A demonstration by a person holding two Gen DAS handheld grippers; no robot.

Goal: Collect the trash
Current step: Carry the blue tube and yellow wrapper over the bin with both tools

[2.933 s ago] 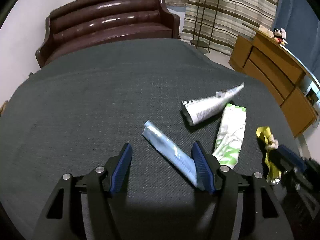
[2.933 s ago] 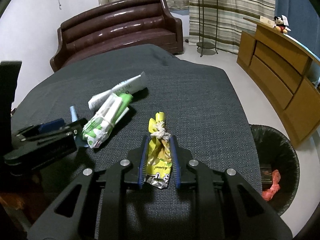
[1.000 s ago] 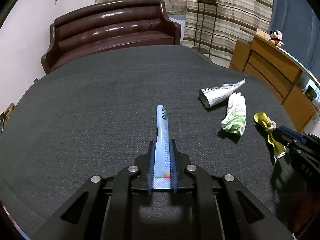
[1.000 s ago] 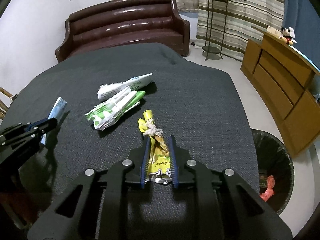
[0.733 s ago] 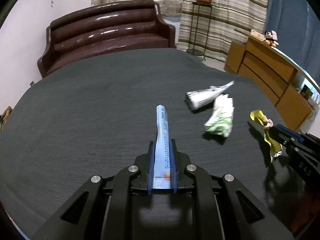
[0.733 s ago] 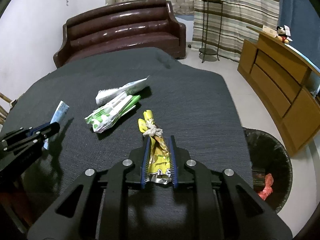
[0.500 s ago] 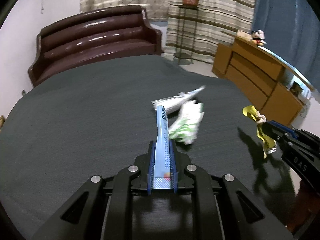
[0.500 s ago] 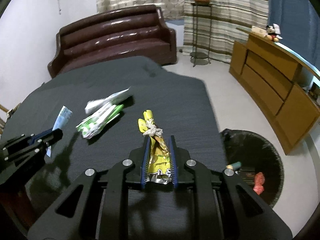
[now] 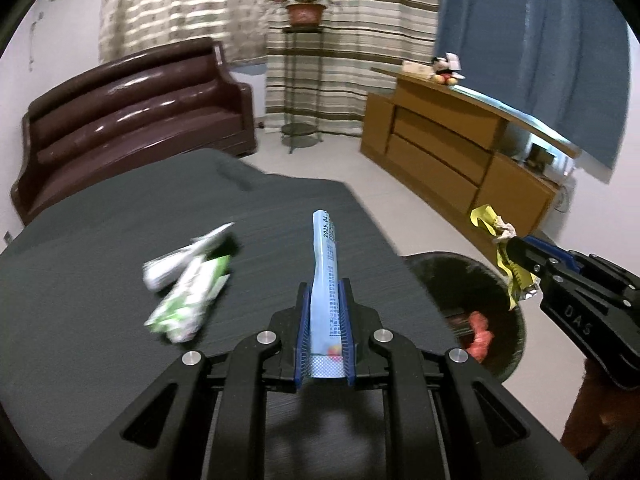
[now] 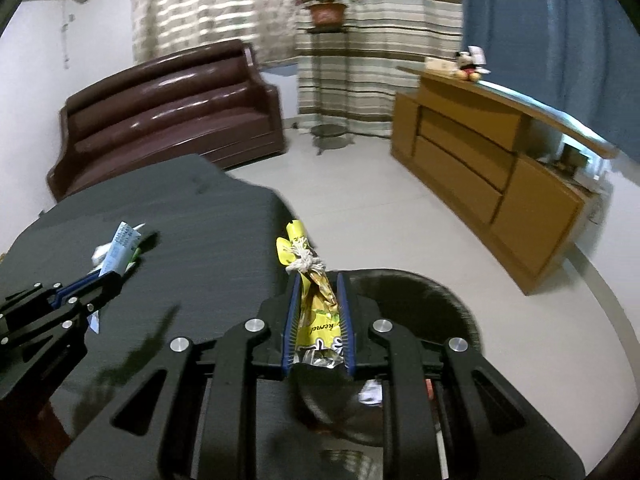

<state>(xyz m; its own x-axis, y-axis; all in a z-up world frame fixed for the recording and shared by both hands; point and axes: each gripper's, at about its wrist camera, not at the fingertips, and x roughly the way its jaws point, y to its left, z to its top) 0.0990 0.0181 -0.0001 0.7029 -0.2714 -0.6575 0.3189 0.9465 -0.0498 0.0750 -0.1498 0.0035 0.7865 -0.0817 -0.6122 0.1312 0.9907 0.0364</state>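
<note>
My left gripper (image 9: 325, 312) clamped on long pale-blue plastic wrapper (image 9: 326, 264), raised above dark grey table (image 9: 100, 232). My right gripper (image 10: 316, 312) clamped on crumpled yellow foil wrapper (image 10: 310, 300) (string knotted round it), above round black trash bin (image 10: 436, 304). Green-white wrappers (image 9: 188, 284) lie on table, blurred.

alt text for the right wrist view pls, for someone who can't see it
The right hand-held gripper is shut on a yellow snack wrapper above a black trash bin on the floor. At left, the left hand-held gripper holds a light blue wrapper over a dark table.
</note>
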